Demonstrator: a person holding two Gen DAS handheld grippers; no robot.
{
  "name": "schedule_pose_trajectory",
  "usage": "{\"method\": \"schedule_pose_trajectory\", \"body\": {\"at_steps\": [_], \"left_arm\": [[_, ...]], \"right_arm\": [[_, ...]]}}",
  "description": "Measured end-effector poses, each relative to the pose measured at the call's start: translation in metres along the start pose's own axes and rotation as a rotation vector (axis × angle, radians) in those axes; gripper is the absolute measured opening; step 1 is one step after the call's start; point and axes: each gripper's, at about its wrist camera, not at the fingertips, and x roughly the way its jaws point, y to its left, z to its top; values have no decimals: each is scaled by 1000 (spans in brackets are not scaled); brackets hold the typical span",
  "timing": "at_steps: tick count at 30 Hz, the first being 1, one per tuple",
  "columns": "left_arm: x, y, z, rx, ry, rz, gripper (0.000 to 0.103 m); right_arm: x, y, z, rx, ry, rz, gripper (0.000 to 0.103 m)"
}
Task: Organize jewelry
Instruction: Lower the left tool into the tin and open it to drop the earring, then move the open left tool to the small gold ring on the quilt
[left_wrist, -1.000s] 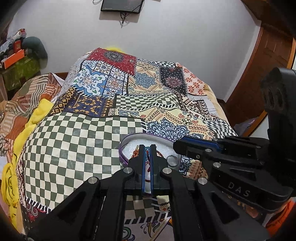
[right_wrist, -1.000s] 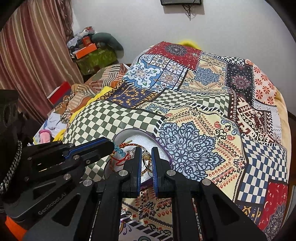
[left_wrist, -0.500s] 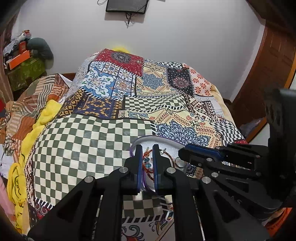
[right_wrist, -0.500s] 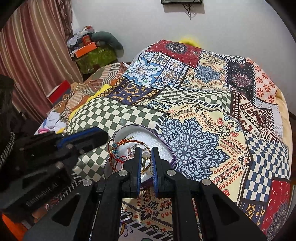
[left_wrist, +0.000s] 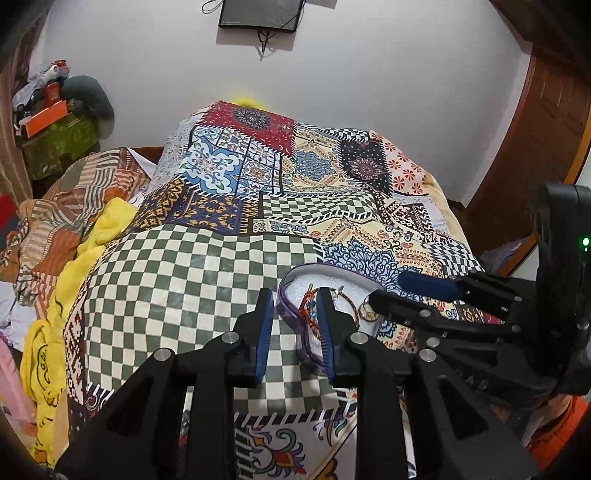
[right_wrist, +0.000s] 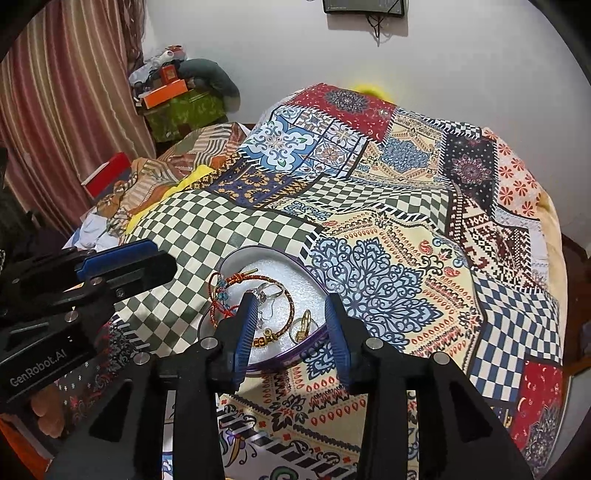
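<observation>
A round purple-rimmed tin (right_wrist: 258, 254) lined with white foam lies on the patchwork bedcover. In it are a red cord bracelet (right_wrist: 218, 295), a silver ring (right_wrist: 271, 291), a braided bangle (right_wrist: 290, 317) and a gold ring (right_wrist: 304, 321). My right gripper (right_wrist: 290, 301) hovers over the tin's near side. Its jaws are opening and its pads touch nothing. My left gripper (left_wrist: 293, 297) stands at the tin's (left_wrist: 291, 275) left rim, jaws opening, with only the rim and checked cloth showing between them. The red bracelet (left_wrist: 306, 302) lies just beyond its right finger.
The bedcover (right_wrist: 406, 229) fills the middle of both views. A yellow cloth (left_wrist: 74, 280) and a striped blanket (left_wrist: 74, 199) lie at the bed's left side, with boxes and clutter (right_wrist: 177, 96) behind. A wooden door (left_wrist: 546, 122) stands at the right.
Both grippers were shut over the tin and now stand with jaws apart. The left gripper has drawn back towards the tin's left rim. More of the jewelry in the tin shows.
</observation>
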Motion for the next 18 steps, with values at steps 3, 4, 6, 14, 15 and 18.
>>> {"method": "schedule_pose_trajectory", "body": {"at_steps": [3,4,6,14,15,18], "left_arm": [[-6,-2,-3,14,4,14,23],[-8,-4,-4,23,5,17,23],[-14,-9,-6,41,5,21,23],[-47,-33,-17,111,-17,33,23],[-52,-36,-19,118,-19,32,23],[-67,-44,-26,137,-29,31,23]], "right_arm": [[-8,1,-2,-6,-3,-3,34],[-13,2,-3,-7,-9,-5,34],[-21,4,-6,-12,-21,-13,34],[-63,15,-21,-38,-72,-40,35],[-68,16,-23,-39,-75,-41,35],[-82,19,-30,-41,-91,-38,35]]}}
